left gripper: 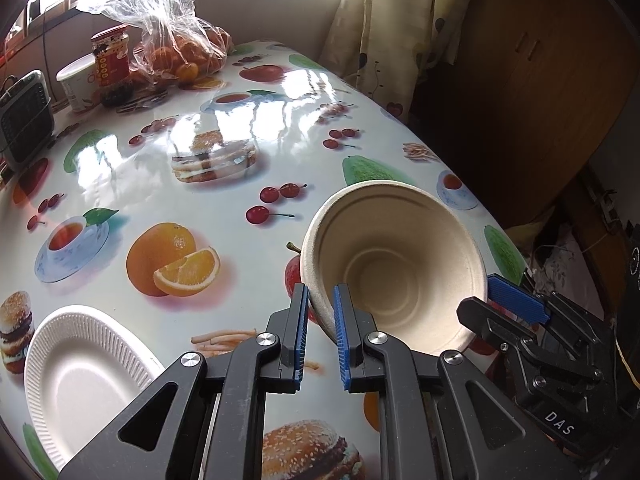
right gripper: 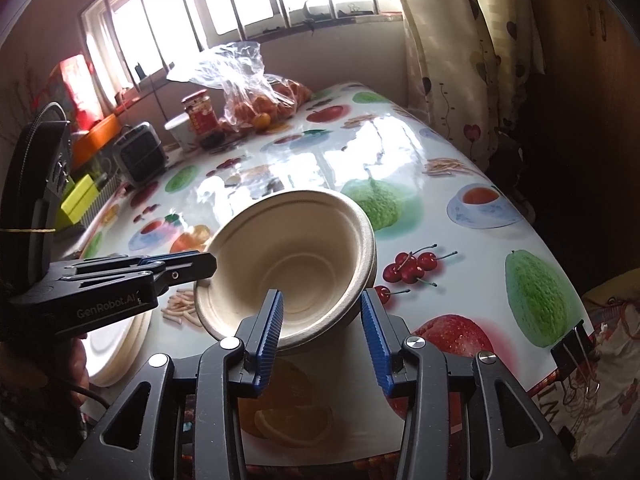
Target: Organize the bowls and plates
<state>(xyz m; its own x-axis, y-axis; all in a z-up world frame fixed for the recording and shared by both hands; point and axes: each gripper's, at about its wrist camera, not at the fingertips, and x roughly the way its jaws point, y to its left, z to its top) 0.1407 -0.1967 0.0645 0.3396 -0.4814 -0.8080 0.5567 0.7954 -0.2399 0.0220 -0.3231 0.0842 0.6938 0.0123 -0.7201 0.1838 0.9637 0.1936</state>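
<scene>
A beige paper bowl (left gripper: 394,268) is tilted up above the fruit-print table, mouth toward the cameras. My left gripper (left gripper: 321,300) is shut on its near-left rim. In the right wrist view the same bowl (right gripper: 288,264) appears to be two nested bowls, with the left gripper (right gripper: 200,264) clamped on the left rim. My right gripper (right gripper: 322,312) is open, its blue pads either side of the bowl's lower right rim without pinching it. A white paper plate (left gripper: 80,380) lies on the table at the near left, also seen in the right wrist view (right gripper: 116,348).
At the far end of the table stand a plastic bag of oranges (left gripper: 180,48), a red jar (left gripper: 110,62), a white tub (left gripper: 78,84) and a small heater (left gripper: 24,116). A curtain (left gripper: 384,28) hangs past the right edge. A binder clip (right gripper: 572,350) grips the tablecloth.
</scene>
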